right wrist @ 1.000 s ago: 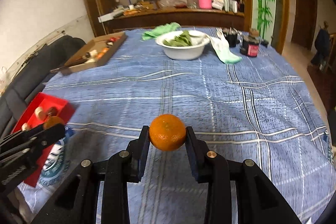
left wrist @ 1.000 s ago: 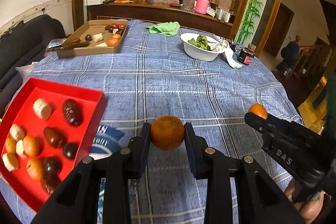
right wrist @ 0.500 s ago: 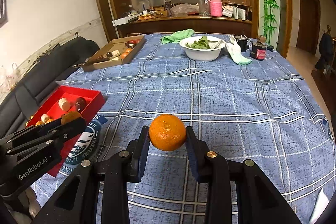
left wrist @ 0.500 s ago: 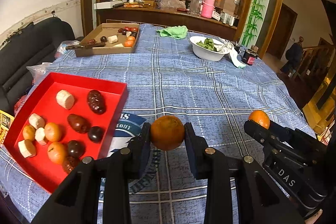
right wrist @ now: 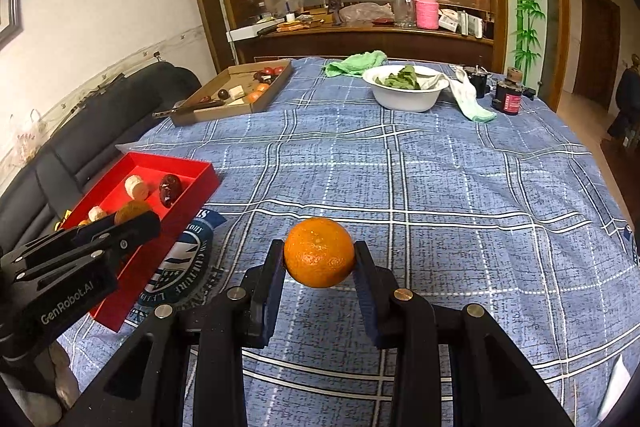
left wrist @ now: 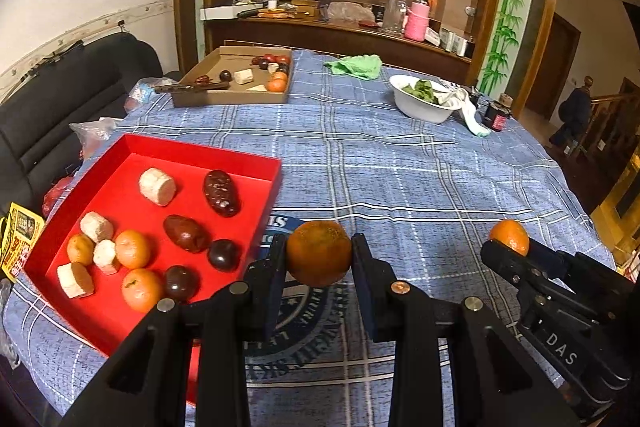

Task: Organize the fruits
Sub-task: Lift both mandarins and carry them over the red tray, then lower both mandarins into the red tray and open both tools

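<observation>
My left gripper is shut on a dull orange mandarin, held above the blue plaid tablecloth just right of the red tray. The tray holds several mandarins, dark dates and pale cylinder pieces. My right gripper is shut on a bright orange mandarin, held over the cloth to the right of the tray. Each gripper shows in the other's view: the right one at the right edge, the left one at the left edge.
A cardboard box with more fruit and a knife stands far left. A white bowl of greens, a green cloth, a white cloth and small dark jars sit at the far right. A black sofa lies beyond the left edge.
Both grippers have pulled back and risen with their mandarins, so more of the red tray and table shows. Both grips are unchanged.
</observation>
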### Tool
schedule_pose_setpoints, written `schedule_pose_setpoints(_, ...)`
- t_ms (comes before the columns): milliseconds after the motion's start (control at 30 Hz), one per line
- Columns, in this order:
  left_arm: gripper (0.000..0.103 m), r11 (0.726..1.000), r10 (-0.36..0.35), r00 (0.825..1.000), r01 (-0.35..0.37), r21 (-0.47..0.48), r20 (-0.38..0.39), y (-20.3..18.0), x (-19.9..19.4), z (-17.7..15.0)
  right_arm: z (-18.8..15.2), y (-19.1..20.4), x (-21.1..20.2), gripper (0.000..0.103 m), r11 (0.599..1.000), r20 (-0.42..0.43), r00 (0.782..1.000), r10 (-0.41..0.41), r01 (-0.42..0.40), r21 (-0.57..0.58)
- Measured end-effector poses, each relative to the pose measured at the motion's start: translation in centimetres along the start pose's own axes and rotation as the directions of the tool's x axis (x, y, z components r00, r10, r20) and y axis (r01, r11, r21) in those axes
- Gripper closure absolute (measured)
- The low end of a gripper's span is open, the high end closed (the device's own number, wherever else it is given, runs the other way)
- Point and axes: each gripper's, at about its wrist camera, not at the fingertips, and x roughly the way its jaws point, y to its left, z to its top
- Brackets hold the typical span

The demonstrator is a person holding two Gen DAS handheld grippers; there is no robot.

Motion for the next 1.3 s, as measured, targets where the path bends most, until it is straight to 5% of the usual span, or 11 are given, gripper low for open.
schedule_pose_setpoints(733, 0.072, 0.99, 0.097, 0.995, -0.097, -0.105, -0.004, 7.3, -0.3, -0.4, 1.0, 6.6, 2.0, 0.066, 0.991, -0.049, 0.995, 0.083, -0.088, -0.099)
schedule_pose_setpoints(1300, 0.072, 0.944, 0.217, 0.975, -0.222, -0.243, -0.05, 15.7, 0.0, -1.4, 2.6, 15.1, 5.3, 0.066, 0.948, -0.114, 0.973, 0.201, -0.223, -0.227)
